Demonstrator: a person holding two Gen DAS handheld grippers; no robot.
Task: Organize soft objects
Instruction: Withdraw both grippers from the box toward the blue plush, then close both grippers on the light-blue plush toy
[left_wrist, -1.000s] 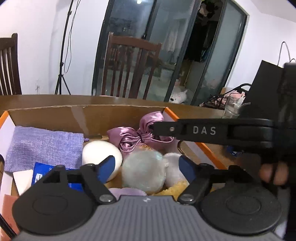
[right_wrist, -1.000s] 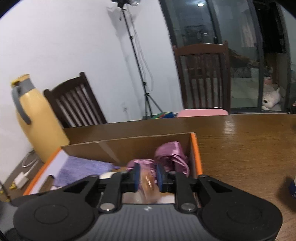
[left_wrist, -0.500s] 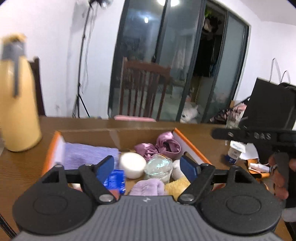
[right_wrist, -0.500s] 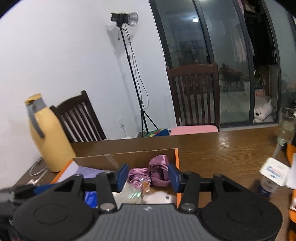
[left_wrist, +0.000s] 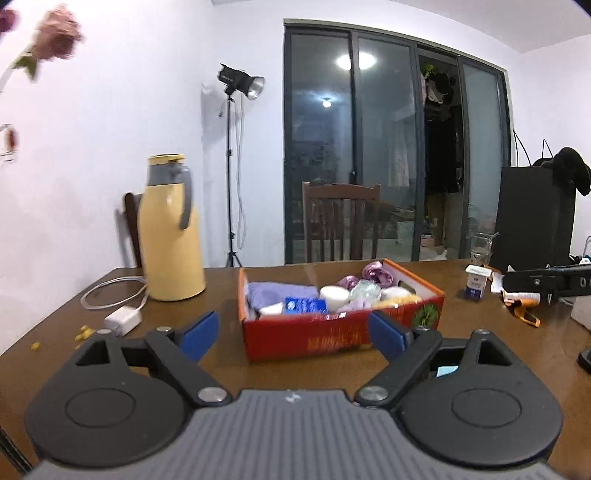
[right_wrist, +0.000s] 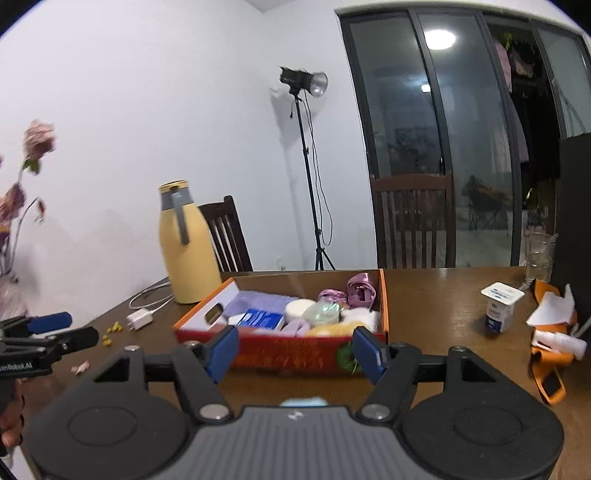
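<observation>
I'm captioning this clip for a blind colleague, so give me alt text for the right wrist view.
A red cardboard box packed with soft items sits on a wooden table, seen past the empty right hand-held gripper, whose jaws are opening. A yellow jug stands behind on the left, a small carton on the right.

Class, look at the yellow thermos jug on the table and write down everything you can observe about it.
The yellow thermos jug is tall and rounded, pale yellow with a smooth, slightly glossy shell that looks like plastic or painted metal. It has a grey collar, a grey curved handle down one side and a yellow lid, which is shut. It stands upright on the wooden table, left of the cardboard box and apart from it. A white cable loops beside its base; contact is unclear.
</observation>
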